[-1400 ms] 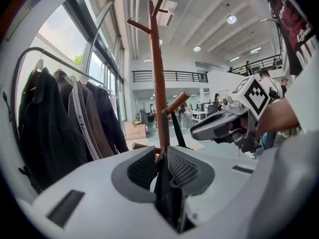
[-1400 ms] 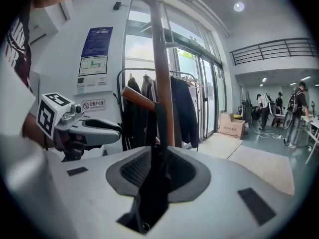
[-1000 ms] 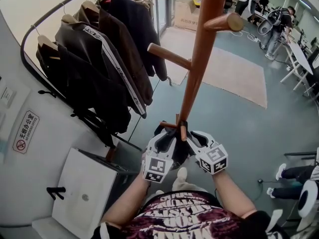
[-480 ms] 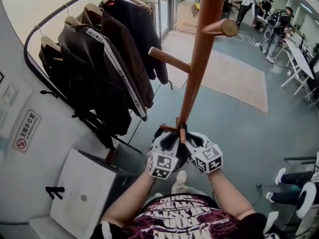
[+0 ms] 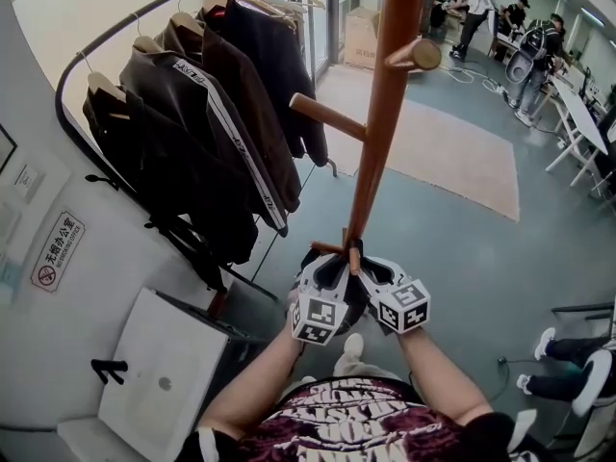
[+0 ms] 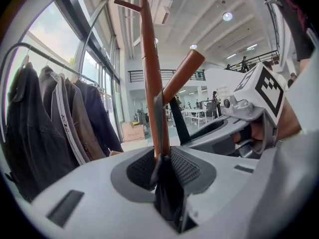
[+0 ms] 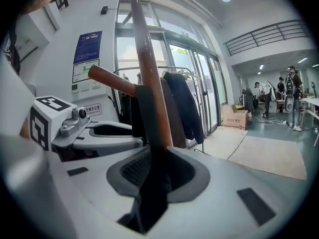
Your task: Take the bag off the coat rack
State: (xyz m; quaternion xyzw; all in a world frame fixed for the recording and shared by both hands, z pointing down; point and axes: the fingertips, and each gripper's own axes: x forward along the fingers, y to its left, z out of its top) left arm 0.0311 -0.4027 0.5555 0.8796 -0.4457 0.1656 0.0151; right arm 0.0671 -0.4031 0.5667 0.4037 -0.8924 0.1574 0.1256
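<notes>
A brown wooden coat rack pole (image 5: 385, 114) rises in front of me, with a short low peg (image 5: 327, 246) by my hands. A black bag (image 5: 344, 292) hangs there between the grippers, mostly hidden by them. In the left gripper view its black strap (image 6: 167, 188) runs up from the jaws to the peg (image 6: 182, 76). My left gripper (image 5: 332, 261) is shut on this strap, jaws just closing further. My right gripper (image 5: 364, 263) is shut on a black strap (image 7: 149, 193) beside the pole (image 7: 149, 73), jaws likewise just closing further.
A curved clothes rail with several dark jackets (image 5: 192, 114) stands at the left. A white cabinet (image 5: 168, 373) sits at the lower left. A beige rug (image 5: 452, 152) and a cardboard box (image 5: 361, 37) lie beyond the rack. People (image 5: 539, 46) stand far right.
Both grippers stay at the low peg with the strap between their jaws. Only the head view has shifted a little.
</notes>
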